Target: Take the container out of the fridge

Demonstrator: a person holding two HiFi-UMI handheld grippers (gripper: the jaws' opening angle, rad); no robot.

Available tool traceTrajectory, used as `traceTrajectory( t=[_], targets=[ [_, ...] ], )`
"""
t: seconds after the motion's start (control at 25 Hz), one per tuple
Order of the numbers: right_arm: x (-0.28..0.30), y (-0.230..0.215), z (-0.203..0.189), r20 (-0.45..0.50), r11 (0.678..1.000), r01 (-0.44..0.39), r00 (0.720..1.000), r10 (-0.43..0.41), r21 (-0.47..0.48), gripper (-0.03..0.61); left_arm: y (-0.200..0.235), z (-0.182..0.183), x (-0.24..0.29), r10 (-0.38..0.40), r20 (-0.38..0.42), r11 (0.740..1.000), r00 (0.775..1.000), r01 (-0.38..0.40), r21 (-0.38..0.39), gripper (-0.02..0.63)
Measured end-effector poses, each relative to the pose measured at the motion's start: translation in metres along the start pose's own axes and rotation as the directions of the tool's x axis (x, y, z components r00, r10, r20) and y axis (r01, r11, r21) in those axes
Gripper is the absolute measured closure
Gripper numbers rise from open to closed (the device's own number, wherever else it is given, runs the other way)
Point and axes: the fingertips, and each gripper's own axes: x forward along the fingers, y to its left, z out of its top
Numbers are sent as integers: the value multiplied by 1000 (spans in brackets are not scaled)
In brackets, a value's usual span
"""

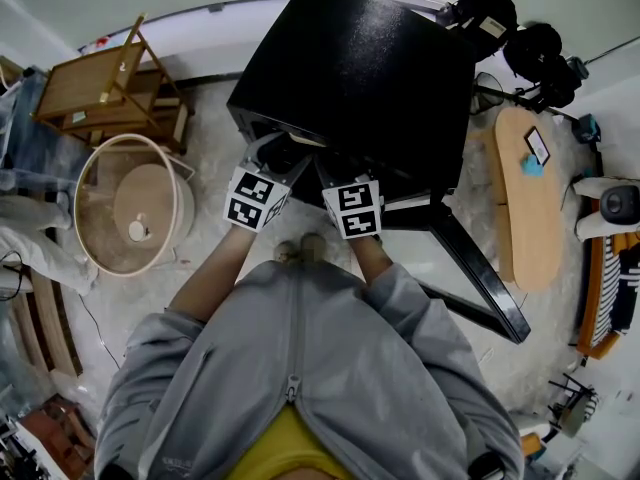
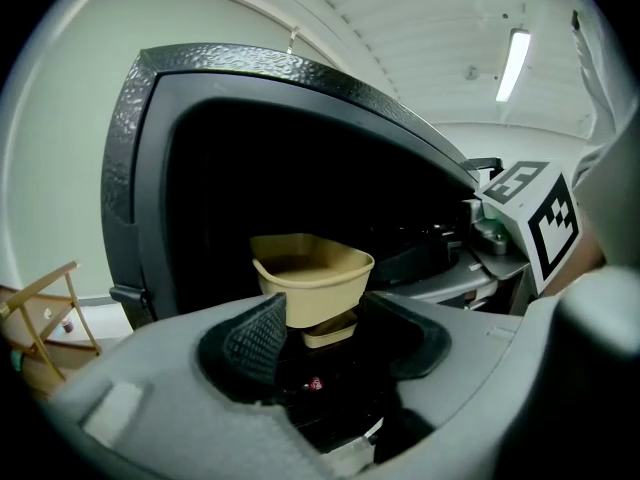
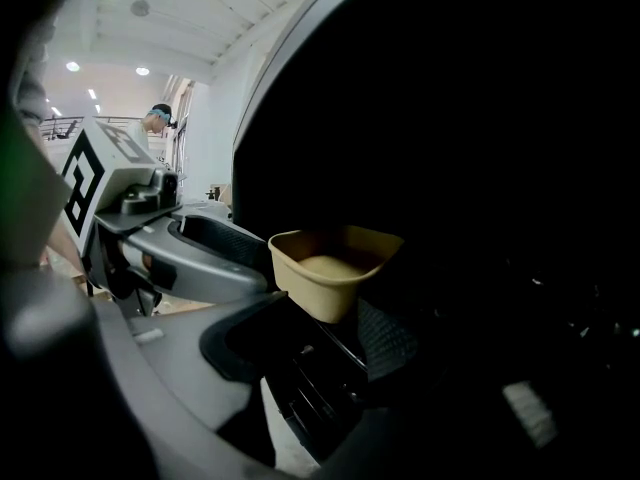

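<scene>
A tan open-topped container (image 2: 310, 273) stands inside the black fridge (image 1: 360, 68), and is hidden in the head view. In the left gripper view it sits just ahead of my left gripper (image 2: 335, 338). The ribbed left pad (image 2: 250, 336) is close by its lower corner and the other pad stands apart, so the jaws are open. In the right gripper view the same container (image 3: 335, 266) lies just beyond my right gripper (image 3: 320, 343), whose jaws are wide open and do not touch it. Both grippers (image 1: 275, 158) (image 1: 328, 173) reach side by side into the fridge mouth.
The fridge door (image 1: 480, 268) hangs open to the right of my arms. A round wooden stand (image 1: 135, 208) and a wooden rack (image 1: 110, 83) are to the left. An oval wooden table (image 1: 530, 193) is to the right. A person (image 3: 158, 118) stands in the background.
</scene>
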Motion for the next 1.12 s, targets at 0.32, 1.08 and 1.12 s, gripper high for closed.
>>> traceTrajectory(
  t=[0.32,1.08,1.12],
  targets=[
    [-1,-8,0,5,1000,-7,1000,7,2,360,13,-9,3,49,-47,999,998,-50,-20,367],
    [-31,35,-15,15,998,-64,998,64,13,387,-12,-21,-29,35,-14,988,999,-37,-148,354],
    [-31,37,-16,14,998,-67,998,67,10,387,-12,-22,-33,33,-5,983,999,-33,-182,354]
  ],
)
